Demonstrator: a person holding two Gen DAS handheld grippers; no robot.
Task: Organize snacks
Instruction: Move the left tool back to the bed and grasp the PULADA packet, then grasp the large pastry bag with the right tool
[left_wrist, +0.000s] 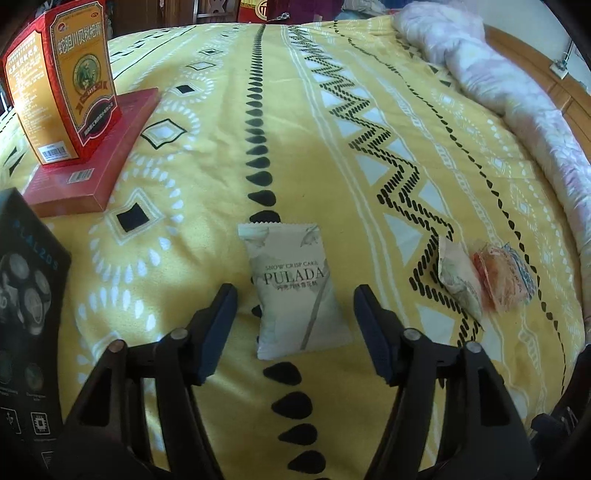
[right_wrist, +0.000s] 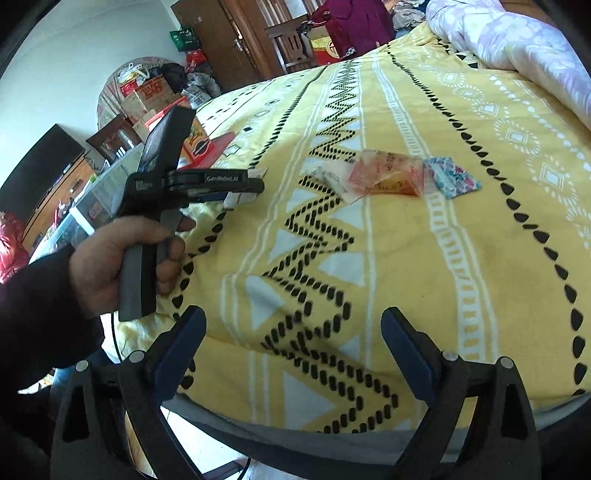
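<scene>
Snacks half-gathered | left claw (left_wrist: 295, 306) open astride lone PULADA snow crisp cake packet (left_wrist: 295, 291) on yellow bedspread (left_wrist: 207, 173) | three-packet pile (left_wrist: 487, 280) waits right | right claw (right_wrist: 293, 347) open, empty

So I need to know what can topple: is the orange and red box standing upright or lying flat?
Upright. The orange and red box stands on end atop a flat red box lying on the bedspread.

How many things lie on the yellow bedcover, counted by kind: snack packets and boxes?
Snack packets: 4: the white PULADA packet, a pale packet, an orange packet, a blue patterned packet.
Boxes: 3: the upright red and orange box, the flat red box under it, a black box.
Total: 7
</scene>
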